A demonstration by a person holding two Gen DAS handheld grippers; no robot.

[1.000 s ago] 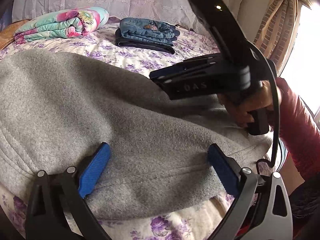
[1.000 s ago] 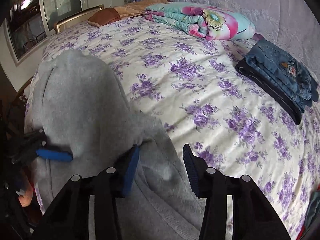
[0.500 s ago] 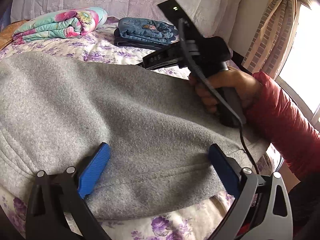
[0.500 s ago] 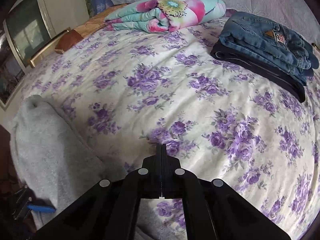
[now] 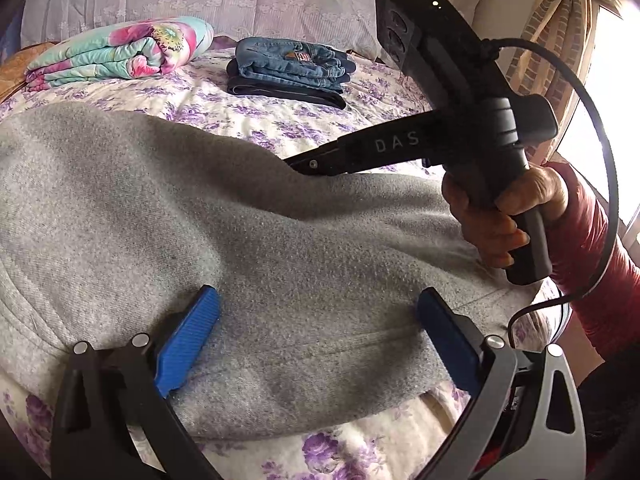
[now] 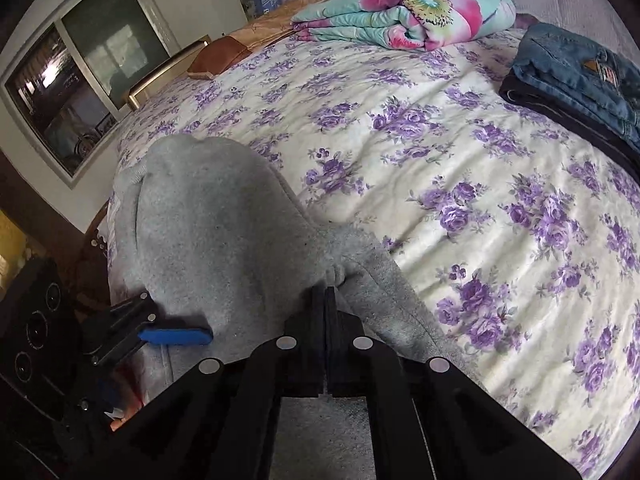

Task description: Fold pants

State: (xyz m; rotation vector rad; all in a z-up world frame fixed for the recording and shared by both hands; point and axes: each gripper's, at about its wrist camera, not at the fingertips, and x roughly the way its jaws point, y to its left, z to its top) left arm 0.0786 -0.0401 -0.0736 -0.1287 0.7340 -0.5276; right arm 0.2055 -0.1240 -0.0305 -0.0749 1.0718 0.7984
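Grey sweat pants lie spread across the near part of the flowered bed. My left gripper stands open just above them near the front edge, one blue pad on each side of a wide stretch of cloth, gripping nothing. In the right wrist view one of its blue pads lies on the grey pants. My right gripper is shut on a small pucker of the pants' far edge. A hand in a red sleeve holds it, and raised cloth hides its tips in the left wrist view.
A folded stack of jeans and a rolled flowered quilt lie at the back of the bed. Bare sheet stretches between them and the pants. A curtain and a bright window stand to the right.
The right gripper went from open to shut, swung out over the bare sheet, then came back and now pinches the pants' far edge. The left gripper has kept still and open.
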